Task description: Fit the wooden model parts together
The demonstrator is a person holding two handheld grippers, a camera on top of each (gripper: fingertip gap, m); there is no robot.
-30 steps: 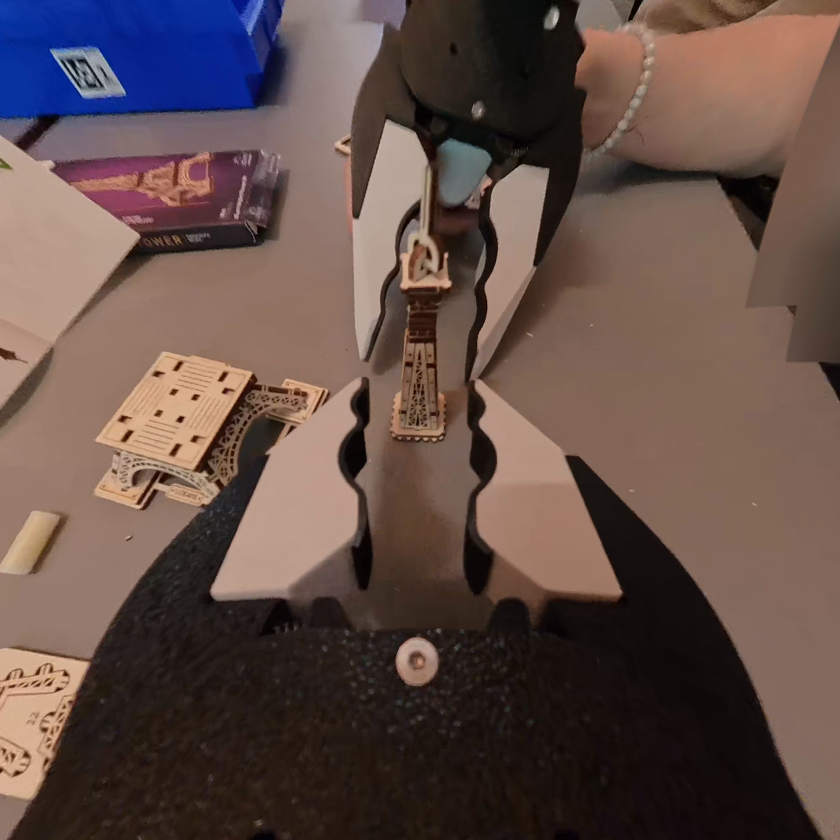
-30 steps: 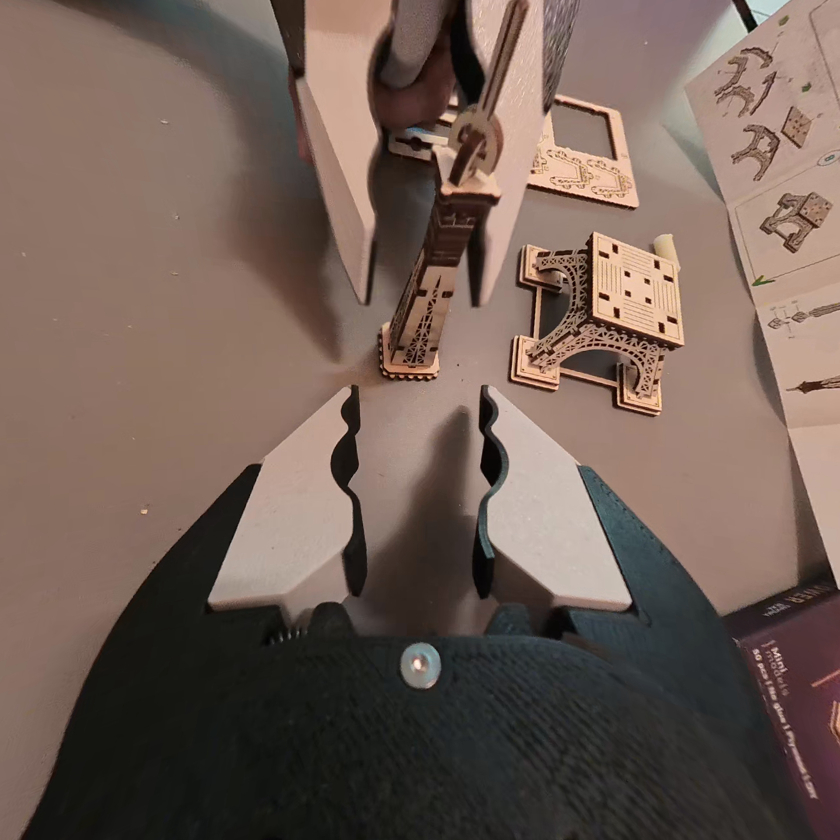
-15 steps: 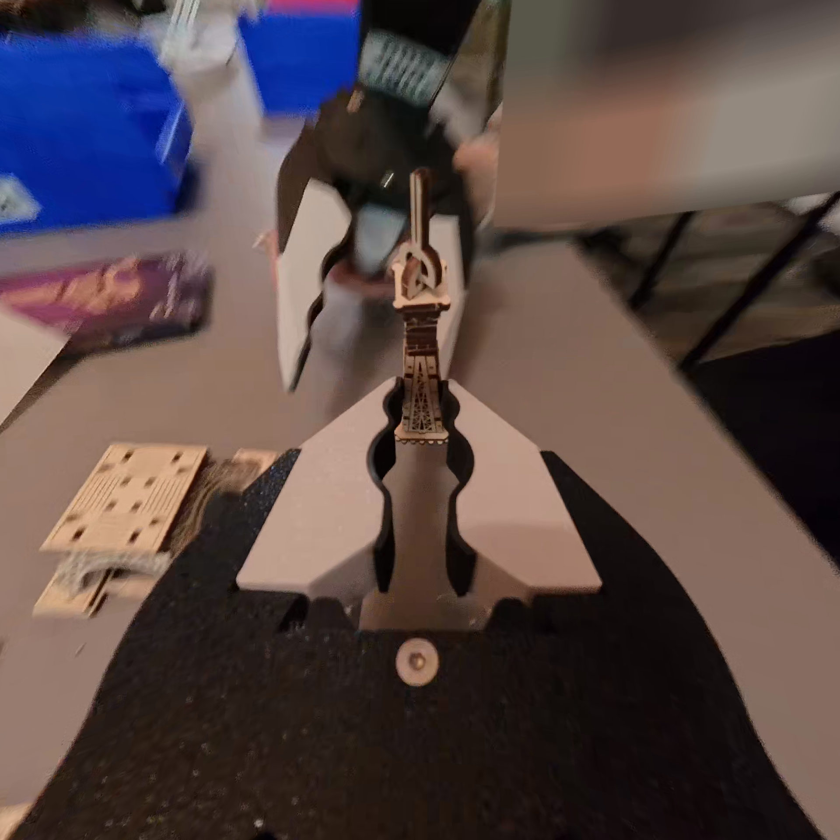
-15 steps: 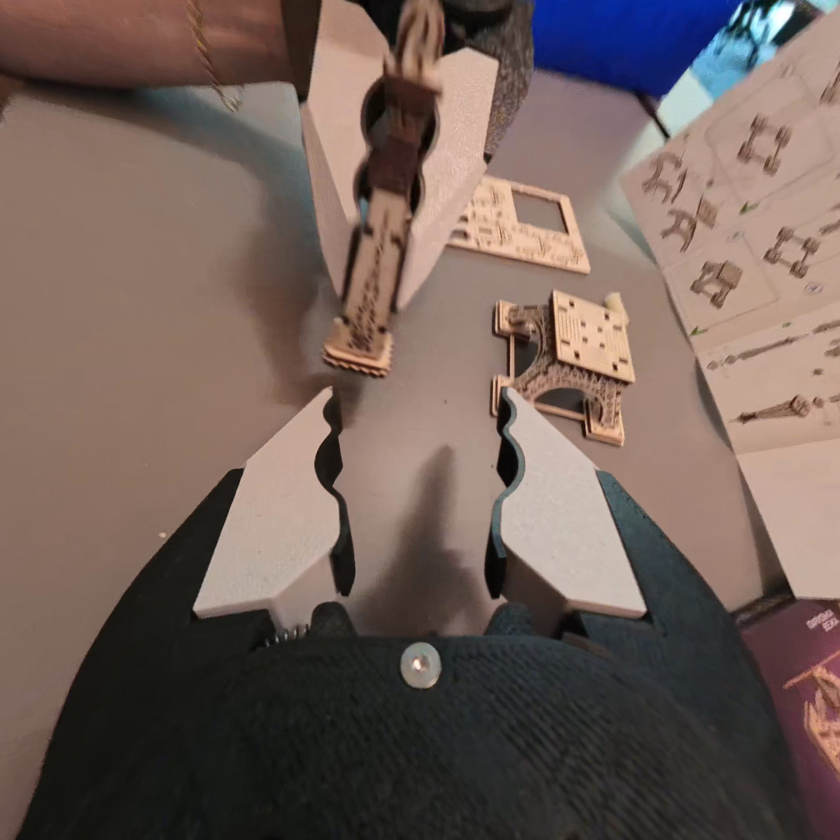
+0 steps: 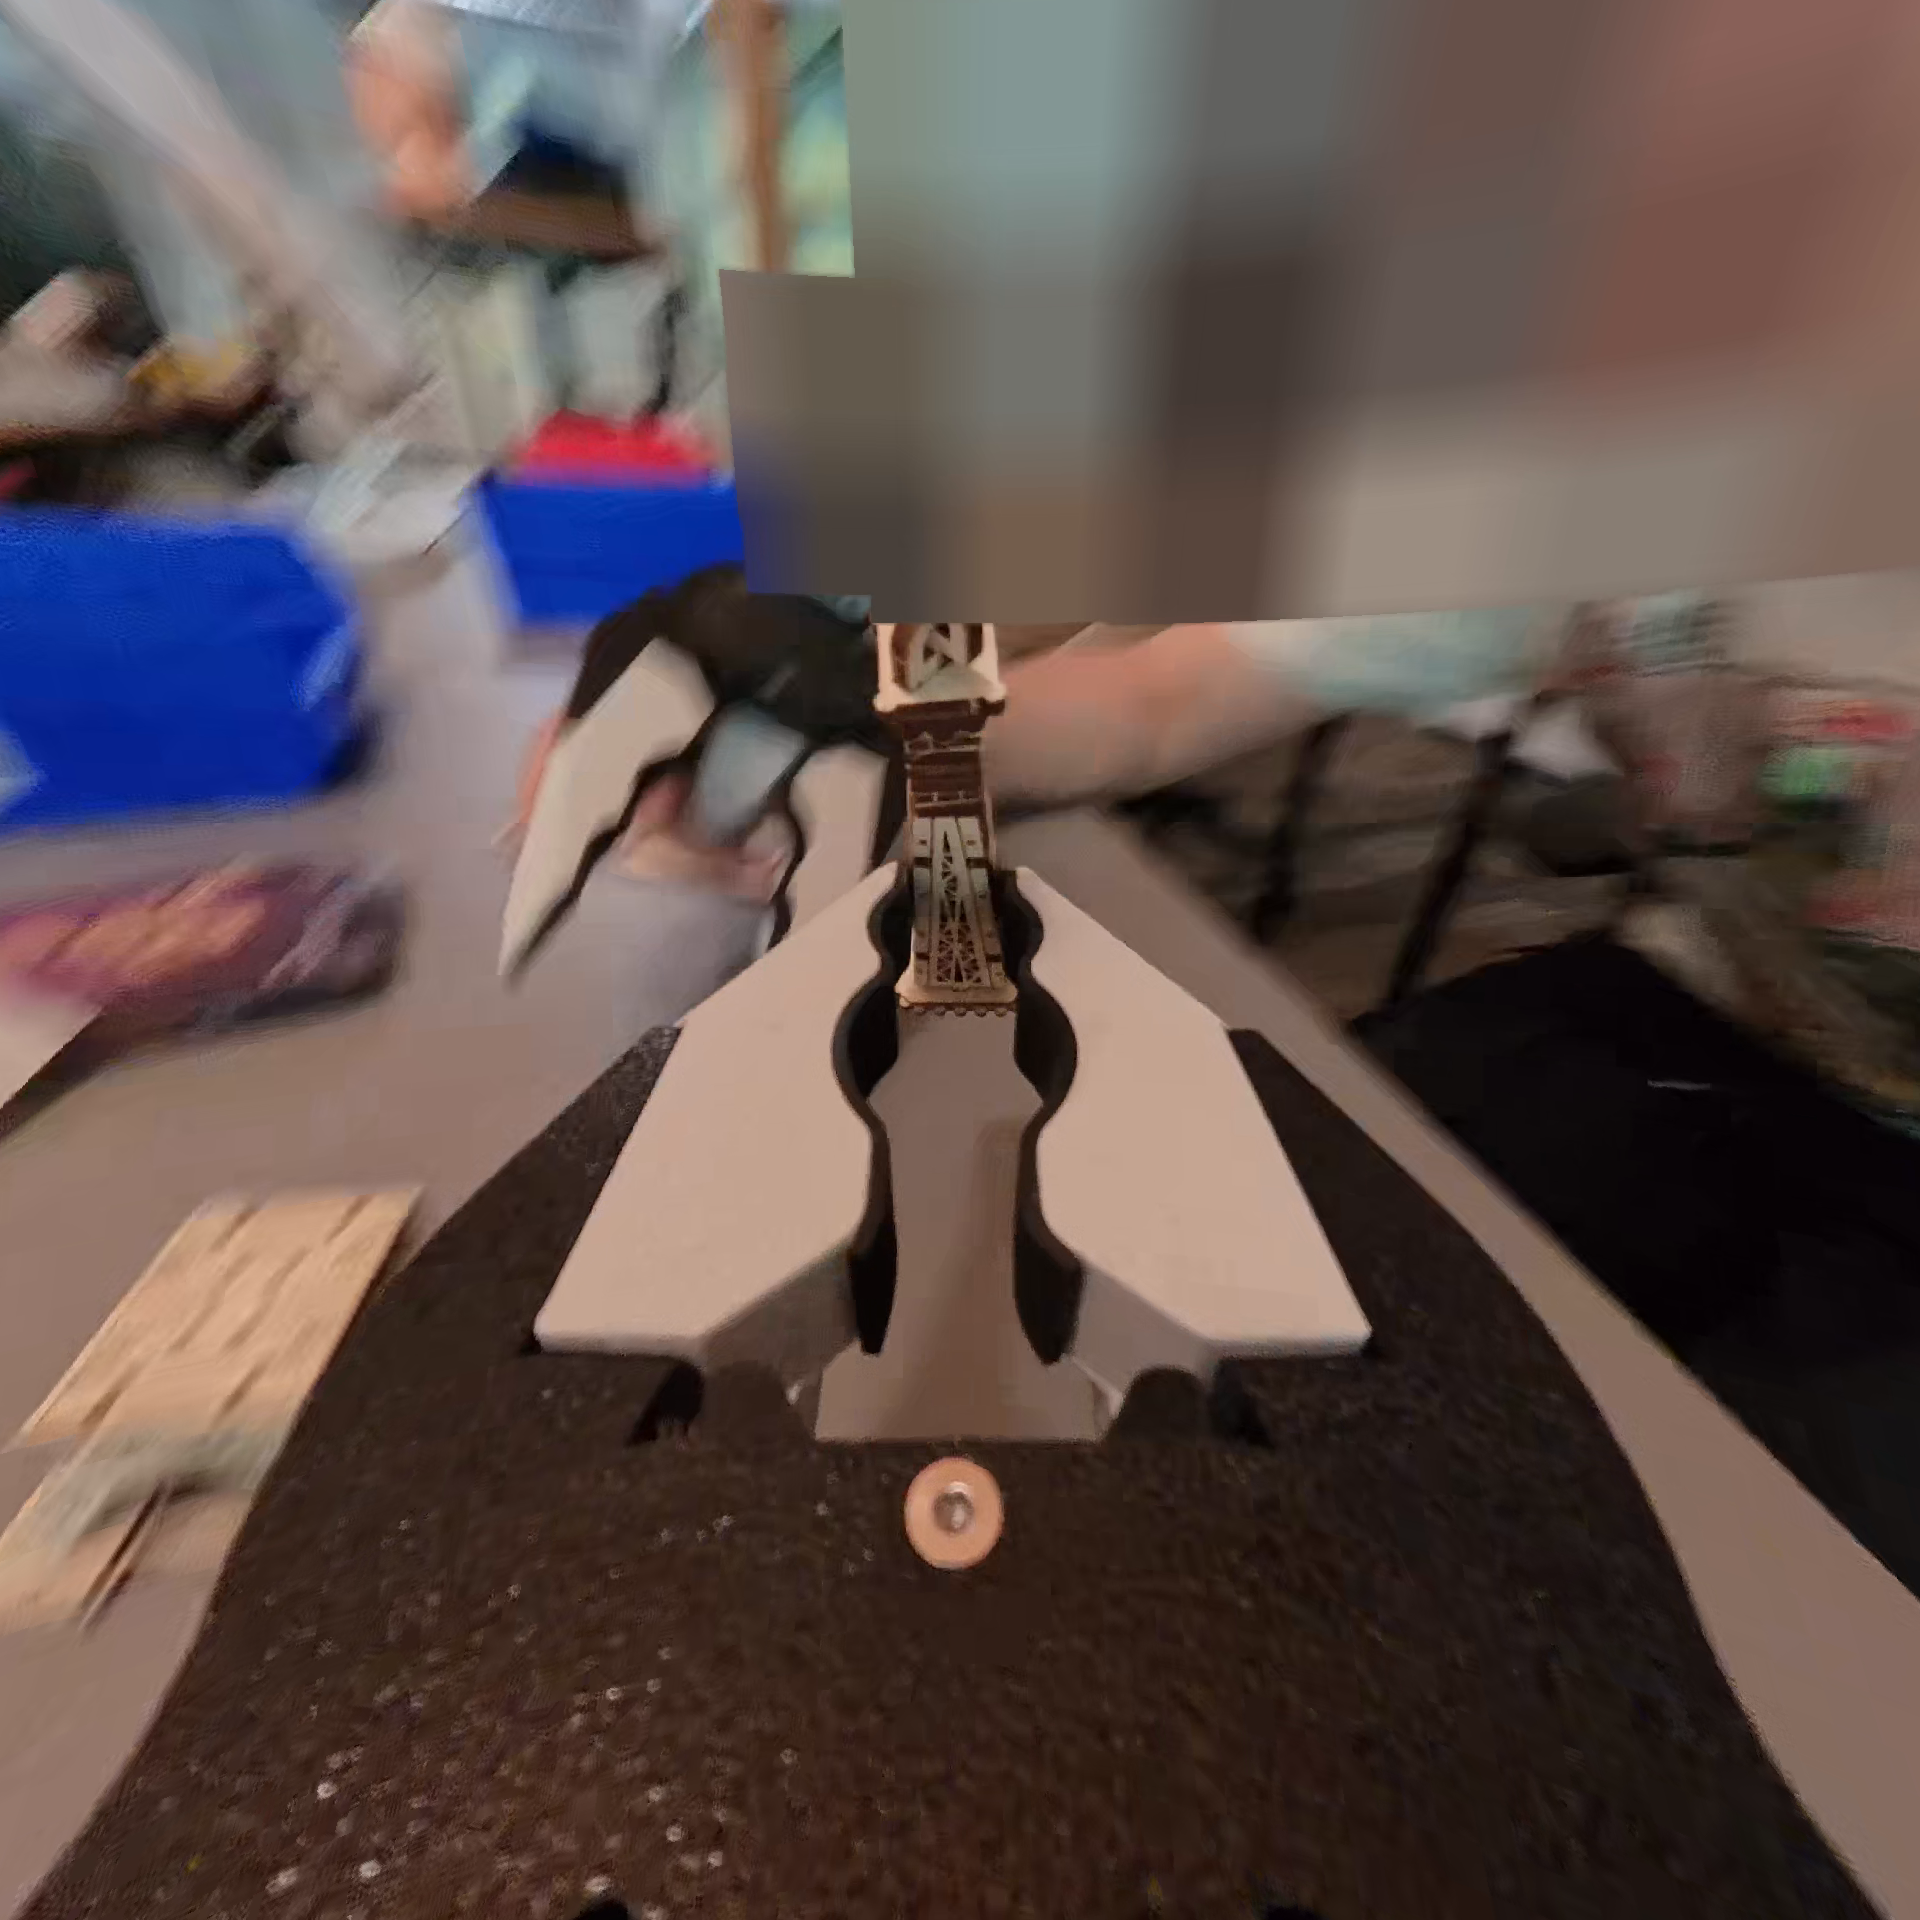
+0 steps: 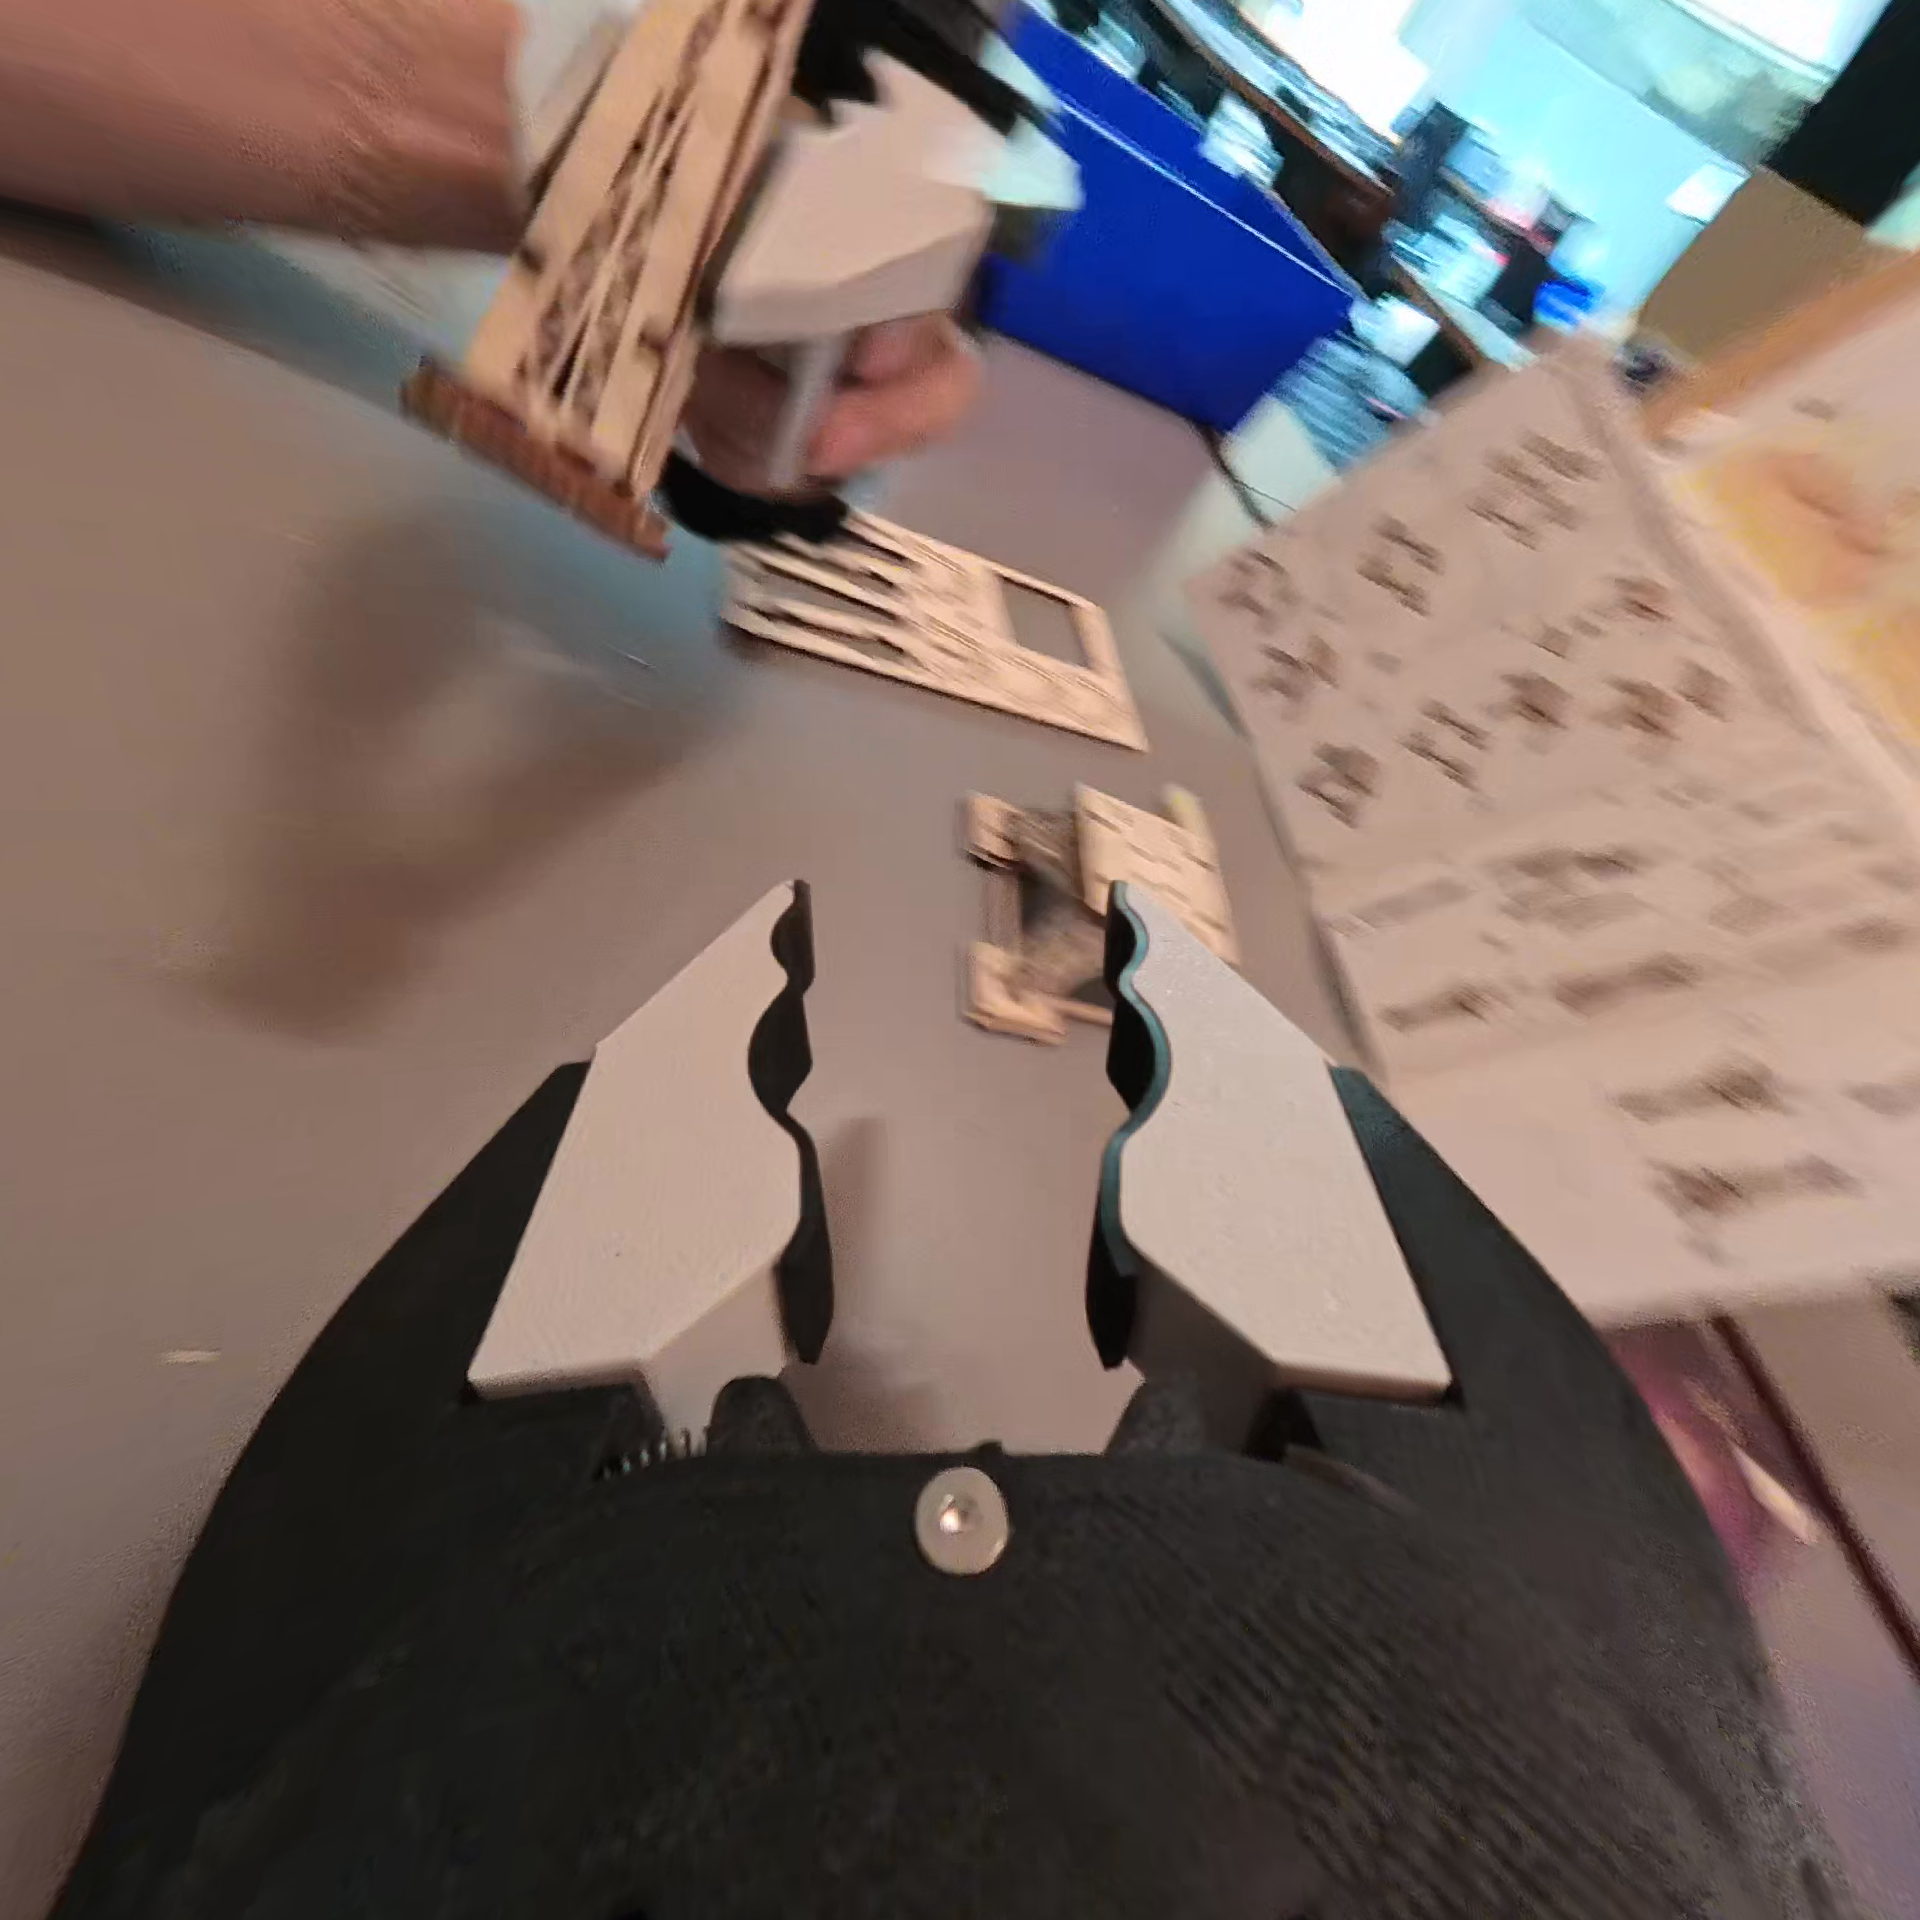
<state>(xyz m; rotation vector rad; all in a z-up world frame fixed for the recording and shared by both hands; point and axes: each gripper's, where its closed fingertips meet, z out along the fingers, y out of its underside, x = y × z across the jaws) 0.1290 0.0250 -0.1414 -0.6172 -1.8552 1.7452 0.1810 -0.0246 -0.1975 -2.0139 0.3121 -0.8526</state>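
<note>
So the left gripper [image 5: 954, 914] is pinching the wooden tower spire [image 5: 948, 831] near its bottom, holding it up off the grey table [image 5: 644, 1060] with its long axis pointing straight out past the fingertips. The right gripper [image 6: 956, 914] is sitting with its jaws spread and nothing between them. The piece that matters next is the arched tower base [image 6: 1081, 914], lying on the table just ahead of the right gripper and a bit toward its right finger, so I'm guessing the right hand is the nearer one for steadying it while the spire comes down on top.

The right wrist view is showing the spire's square foot [image 6: 540, 457], blurred and tilted, high above the table, plus a parts sheet [image 6: 935, 644] and the instruction paper [image 6: 1558, 831]. The left wrist view is only showing a blurry tan shape at its lower left, too smeared to call.
</note>
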